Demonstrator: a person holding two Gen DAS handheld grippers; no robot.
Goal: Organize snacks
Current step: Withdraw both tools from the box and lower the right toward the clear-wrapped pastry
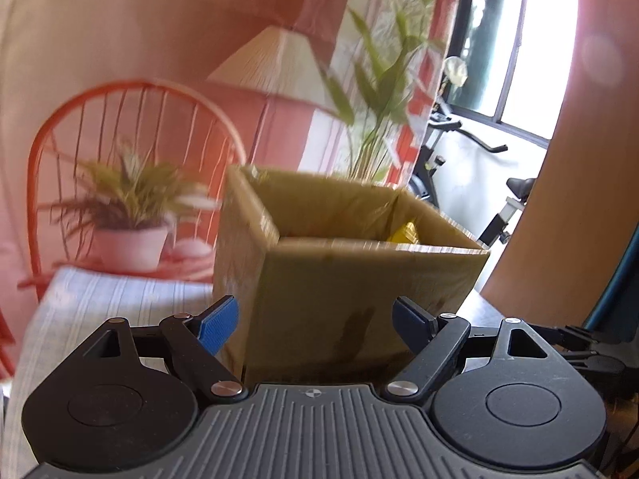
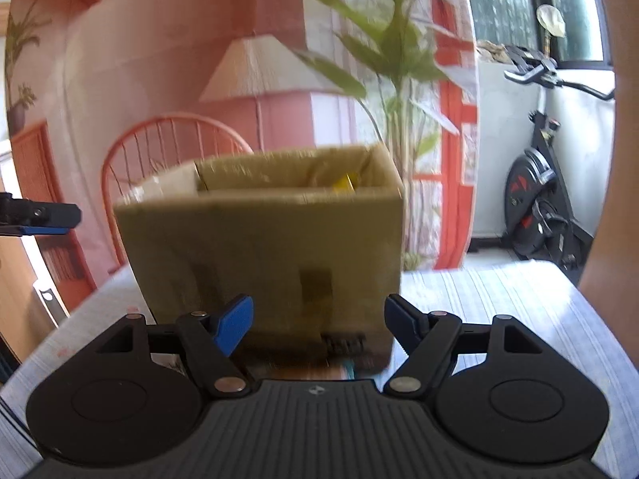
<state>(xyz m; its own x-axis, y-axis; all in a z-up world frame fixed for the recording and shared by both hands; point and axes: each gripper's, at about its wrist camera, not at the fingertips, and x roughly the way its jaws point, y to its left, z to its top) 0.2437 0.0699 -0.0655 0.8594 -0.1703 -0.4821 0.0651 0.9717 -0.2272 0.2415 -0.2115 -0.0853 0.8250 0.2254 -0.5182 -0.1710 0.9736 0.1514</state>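
**Two open grippers faced one cardboard box**

Two views took in the same cardboard box (image 1: 347,275) (image 2: 271,247), standing open-topped on a striped tablecloth (image 1: 112,299) (image 2: 499,299). Something yellow (image 1: 405,233) (image 2: 345,183) showed just over the rim inside, near the far right corner; blur kept it from being told apart further.

The left gripper (image 1: 315,319) had its jaws spread wide with nothing between the blue pads, one corner of the box rising just beyond them. The right gripper (image 2: 319,321) also stood apart and empty, squarely facing a broad side of the box.

Only the left wrist view showed a small potted plant (image 1: 131,215) on the seat of the orange wire chair (image 1: 120,127), left of the box, and a brown curved surface (image 1: 559,199) at the right edge. Only the right wrist view showed the box's near wall whole, with a dark tape patch (image 2: 315,283) on it, a pale flap (image 2: 167,183) at its left rear, and one finger of the left gripper (image 2: 44,219) reaching in from the left edge. It also gave the exercise bike (image 2: 539,215) by the window nearly entire, where the left view caught only handlebar and saddle (image 1: 519,185).

Both showed a pleated lampshade (image 1: 275,64) (image 2: 259,68) and a tall leafy plant (image 1: 379,80) (image 2: 399,64) behind the box.
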